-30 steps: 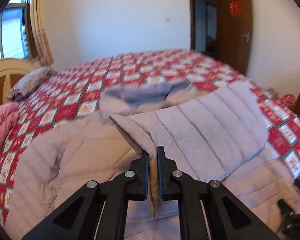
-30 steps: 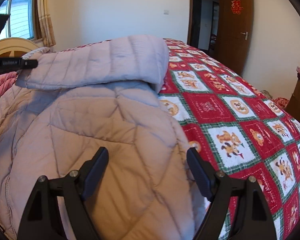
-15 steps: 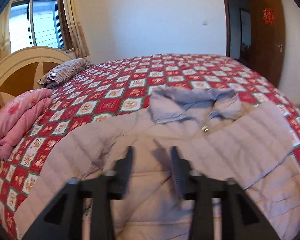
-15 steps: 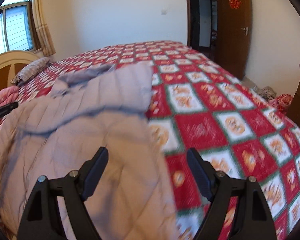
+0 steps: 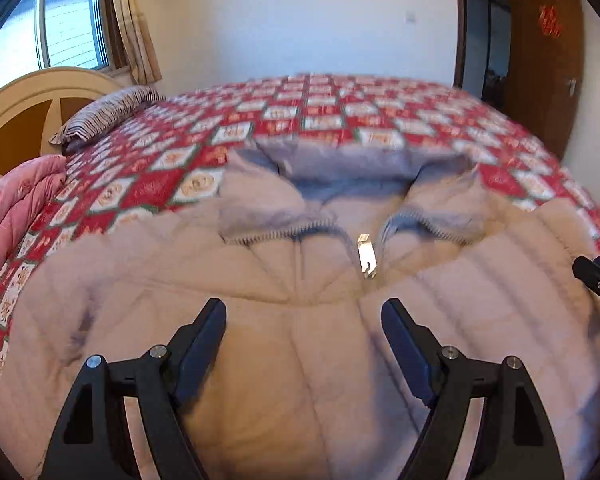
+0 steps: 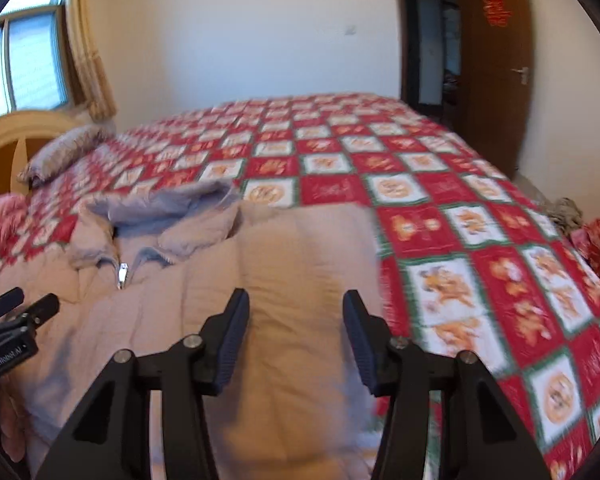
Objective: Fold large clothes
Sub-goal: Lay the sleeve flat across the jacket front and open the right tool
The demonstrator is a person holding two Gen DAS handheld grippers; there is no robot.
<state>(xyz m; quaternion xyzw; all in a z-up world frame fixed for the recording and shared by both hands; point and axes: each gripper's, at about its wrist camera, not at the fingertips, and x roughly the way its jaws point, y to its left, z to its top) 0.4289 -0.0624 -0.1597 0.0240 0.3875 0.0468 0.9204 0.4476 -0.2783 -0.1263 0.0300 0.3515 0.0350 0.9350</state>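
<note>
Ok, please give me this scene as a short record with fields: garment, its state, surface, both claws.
garment: pale lilac quilted puffer jacket
state: spread front-up, silver zipper pull below the open collar
surface: red and white patchwork bedspread
left claw: open above the jacket, holding nothing
right claw: open above the jacket's edge, holding nothing

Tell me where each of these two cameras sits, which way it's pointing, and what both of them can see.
Left wrist: on the left gripper, above the padded jacket, facing its collar and zipper pull; own open fingers show, the right gripper at the edge.
Right wrist: on the right gripper, over the jacket's right side, facing the quilt and door; own open fingers show, the left gripper at left.
Shared: jacket, zipper pull, quilt, pillow, window, door.
</note>
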